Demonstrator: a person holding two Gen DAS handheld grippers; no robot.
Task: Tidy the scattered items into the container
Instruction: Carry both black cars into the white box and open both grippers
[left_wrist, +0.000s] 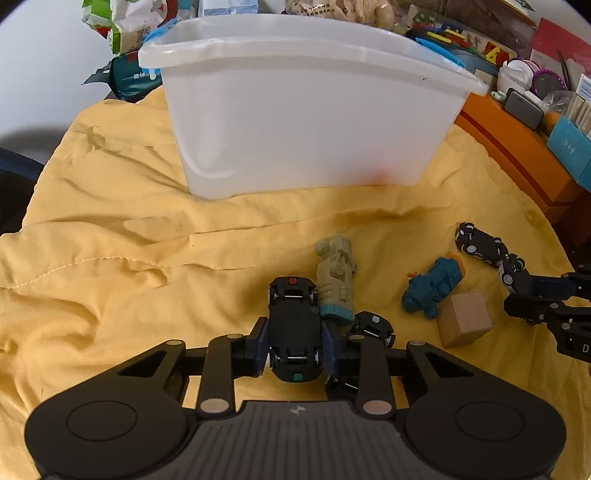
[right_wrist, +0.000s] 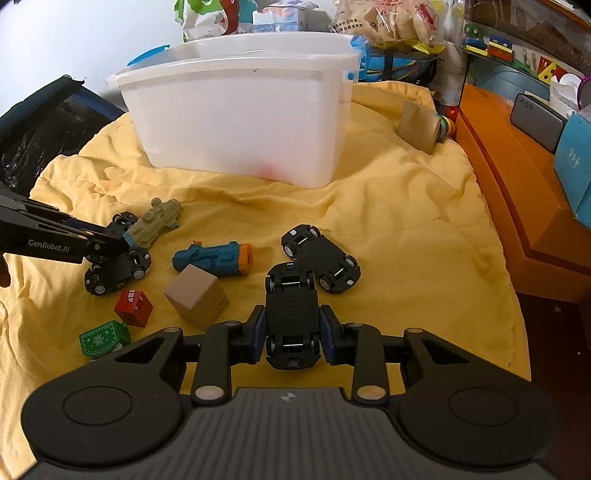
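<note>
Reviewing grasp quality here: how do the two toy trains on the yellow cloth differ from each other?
The grey-green train is pale with a teal end; the blue train is dark teal-blue with an orange end. The grey-green train lies against the black car in the left gripper; the blue train lies apart from both grippers, beside the brown cube. Both lie outside the white bin.

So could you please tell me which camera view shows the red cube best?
The right wrist view. There the red cube lies in plain sight on the yellow cloth, between the green block and the tan wooden cube. The left wrist view shows nothing of it; it falls outside that frame.
</note>
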